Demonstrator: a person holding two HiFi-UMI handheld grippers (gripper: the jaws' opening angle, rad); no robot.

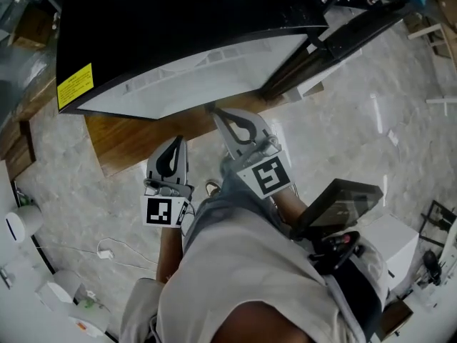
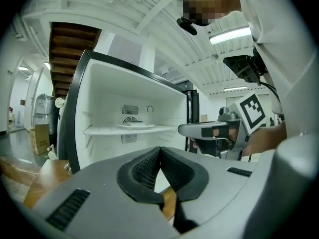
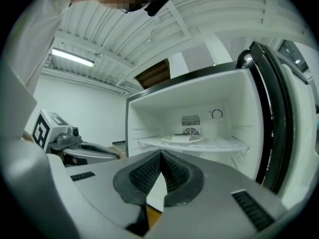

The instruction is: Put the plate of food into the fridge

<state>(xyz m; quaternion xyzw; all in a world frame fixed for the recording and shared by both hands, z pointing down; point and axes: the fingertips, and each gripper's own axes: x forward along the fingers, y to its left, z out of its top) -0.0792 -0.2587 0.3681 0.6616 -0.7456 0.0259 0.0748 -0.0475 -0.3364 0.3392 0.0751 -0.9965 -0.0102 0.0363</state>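
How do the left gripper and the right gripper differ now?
In the head view, the right gripper reaches further forward, its tip close to the open fridge; the left gripper sits further back. The right gripper slants toward the left; the left gripper points almost straight ahead. Both have shut jaws and hold nothing.

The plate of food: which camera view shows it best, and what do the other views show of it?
The right gripper view: the plate of food sits clearly on the white shelf. The left gripper view shows it smaller and flatter. The head view shows only the fridge from above, hiding the plate.
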